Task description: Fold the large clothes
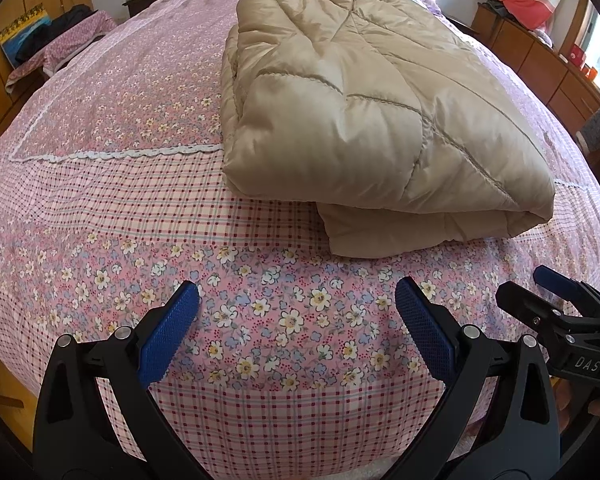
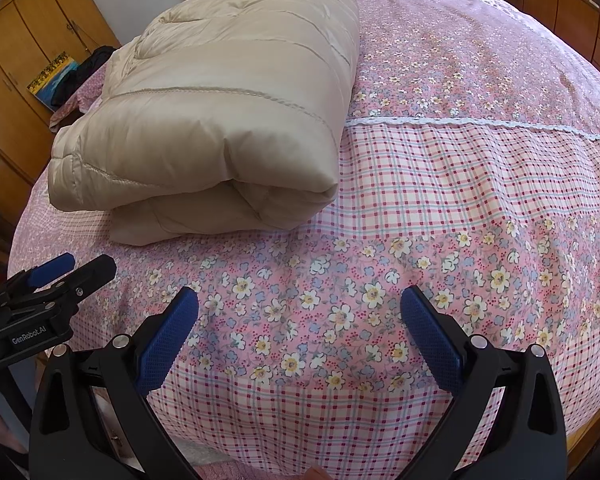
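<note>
Grippers (both open) short of quilt.

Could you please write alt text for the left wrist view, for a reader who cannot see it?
A folded beige quilt lies on a pink floral bed. In the foreground, the open left tongs hover empty above the bed's near edge, with the right tongs at the lower right.

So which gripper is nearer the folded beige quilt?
Neither clearly. Left gripper and right gripper both hover open over the bedspread, short of the quilt.
</note>
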Demonstrator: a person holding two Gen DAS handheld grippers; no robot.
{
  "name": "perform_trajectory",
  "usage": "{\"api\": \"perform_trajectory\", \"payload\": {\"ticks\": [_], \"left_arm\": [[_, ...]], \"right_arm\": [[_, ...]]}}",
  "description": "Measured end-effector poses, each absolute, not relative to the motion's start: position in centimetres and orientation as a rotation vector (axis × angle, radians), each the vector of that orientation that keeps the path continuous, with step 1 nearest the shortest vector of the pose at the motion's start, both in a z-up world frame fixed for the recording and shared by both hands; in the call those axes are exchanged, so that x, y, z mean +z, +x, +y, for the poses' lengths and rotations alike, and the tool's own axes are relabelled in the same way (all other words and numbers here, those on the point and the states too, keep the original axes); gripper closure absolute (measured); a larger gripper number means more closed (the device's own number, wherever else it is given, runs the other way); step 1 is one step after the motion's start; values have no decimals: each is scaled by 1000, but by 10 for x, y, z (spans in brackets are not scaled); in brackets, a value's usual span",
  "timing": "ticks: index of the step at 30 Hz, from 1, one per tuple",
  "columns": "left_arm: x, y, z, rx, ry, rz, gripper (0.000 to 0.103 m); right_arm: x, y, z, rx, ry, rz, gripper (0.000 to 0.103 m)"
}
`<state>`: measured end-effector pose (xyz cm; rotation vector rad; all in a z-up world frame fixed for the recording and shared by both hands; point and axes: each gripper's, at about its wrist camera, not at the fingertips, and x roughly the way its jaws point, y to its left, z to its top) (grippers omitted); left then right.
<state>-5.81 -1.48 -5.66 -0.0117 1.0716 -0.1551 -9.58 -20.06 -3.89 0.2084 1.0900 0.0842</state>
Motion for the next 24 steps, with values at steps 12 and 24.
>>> {"api": "perform_trajectory", "payload": {"ticks": [12, 24], "left_arm": [[-58, -60, -17, -155, -14, 1076, 5], [-56, -55, 18, -104, -30, 1086, 5]], "right_arm": [[-39, -96, -200, 83, 208, 1089, 6], [-28, -97, -215, 75, 158, 1099, 6]]}}
